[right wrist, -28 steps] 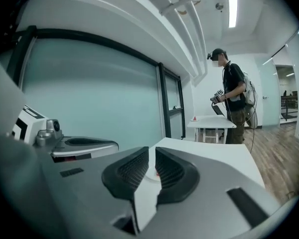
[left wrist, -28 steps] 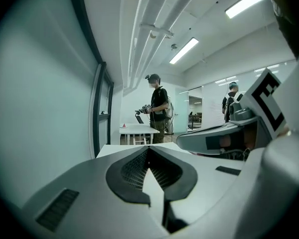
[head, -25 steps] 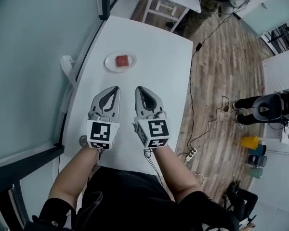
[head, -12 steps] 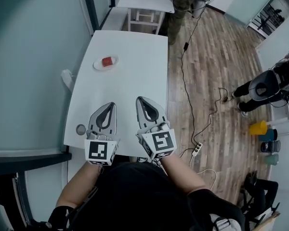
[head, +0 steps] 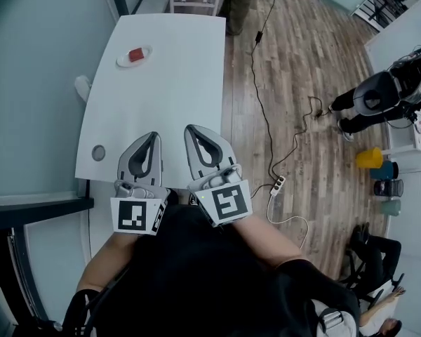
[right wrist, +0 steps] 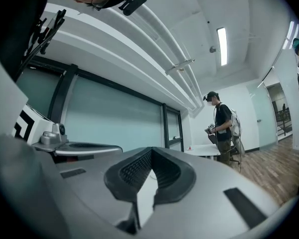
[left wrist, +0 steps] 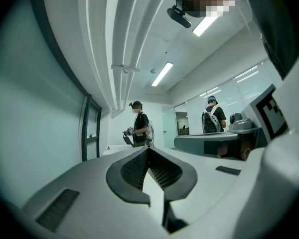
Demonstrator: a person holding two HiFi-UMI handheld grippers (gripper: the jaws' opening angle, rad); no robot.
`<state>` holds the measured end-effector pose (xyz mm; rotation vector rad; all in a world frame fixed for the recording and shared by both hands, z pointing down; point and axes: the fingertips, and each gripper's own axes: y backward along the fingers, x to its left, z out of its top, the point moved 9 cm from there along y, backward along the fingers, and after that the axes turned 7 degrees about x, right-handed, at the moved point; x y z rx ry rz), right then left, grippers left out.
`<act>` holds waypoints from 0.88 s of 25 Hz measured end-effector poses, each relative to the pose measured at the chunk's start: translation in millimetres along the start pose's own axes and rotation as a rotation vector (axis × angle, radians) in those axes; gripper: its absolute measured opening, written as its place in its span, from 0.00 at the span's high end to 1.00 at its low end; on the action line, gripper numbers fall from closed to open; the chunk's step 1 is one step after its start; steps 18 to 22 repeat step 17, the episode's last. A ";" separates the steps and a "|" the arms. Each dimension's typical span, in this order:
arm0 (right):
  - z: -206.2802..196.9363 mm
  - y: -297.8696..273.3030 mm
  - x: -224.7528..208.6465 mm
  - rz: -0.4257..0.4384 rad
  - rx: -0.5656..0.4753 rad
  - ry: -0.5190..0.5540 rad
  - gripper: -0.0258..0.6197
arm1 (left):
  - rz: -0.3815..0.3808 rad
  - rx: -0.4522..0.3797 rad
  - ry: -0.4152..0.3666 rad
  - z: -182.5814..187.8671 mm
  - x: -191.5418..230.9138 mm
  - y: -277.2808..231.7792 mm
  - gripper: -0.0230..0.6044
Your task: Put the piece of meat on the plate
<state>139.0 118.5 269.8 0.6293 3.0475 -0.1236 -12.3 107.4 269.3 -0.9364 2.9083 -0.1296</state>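
Red meat piece (head: 135,53) sits on plate (head: 122,62); likely soft, slick, light, so pinch its flat sides. Left gripper (head: 150,137), right gripper (head: 191,130): jaws together, empty.

Left gripper (head: 151,137) closed, empty; right gripper (head: 191,129) closed, empty; both level.

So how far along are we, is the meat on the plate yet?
Done: the meat sits on the plate at the far end of the table. In hand: nothing; the left gripper and right gripper are both shut and empty, by the table's near edge. Left: nothing that shows.
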 end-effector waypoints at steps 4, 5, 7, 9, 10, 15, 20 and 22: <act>-5.6 10.6 -1.0 0.015 -0.004 -0.002 0.96 | 0.015 0.004 0.019 -11.0 -15.7 2.8 0.98; -5.7 13.0 -1.1 0.020 -0.008 0.004 0.96 | 0.019 0.005 0.017 -11.0 -17.4 2.2 0.98; -5.8 16.3 -0.2 0.031 -0.011 0.016 0.96 | 0.039 -0.002 -0.005 -7.9 -18.7 2.3 0.98; -6.5 17.6 1.4 0.044 -0.006 0.014 0.96 | 0.065 -0.010 -0.028 -5.0 -20.6 4.3 0.98; -6.9 17.5 1.8 0.050 -0.004 0.012 0.96 | 0.073 -0.013 -0.032 -4.7 -21.9 5.3 0.98; -12.6 14.1 -0.7 0.064 -0.016 0.009 0.96 | 0.053 -0.007 -0.022 -13.6 -28.0 6.9 0.98; -16.1 15.5 -0.9 0.067 -0.013 0.006 0.96 | 0.035 -0.001 -0.018 -16.3 -32.1 9.3 0.98; -16.1 15.5 -0.9 0.067 -0.013 0.006 0.96 | 0.035 -0.001 -0.018 -16.3 -32.1 9.3 0.98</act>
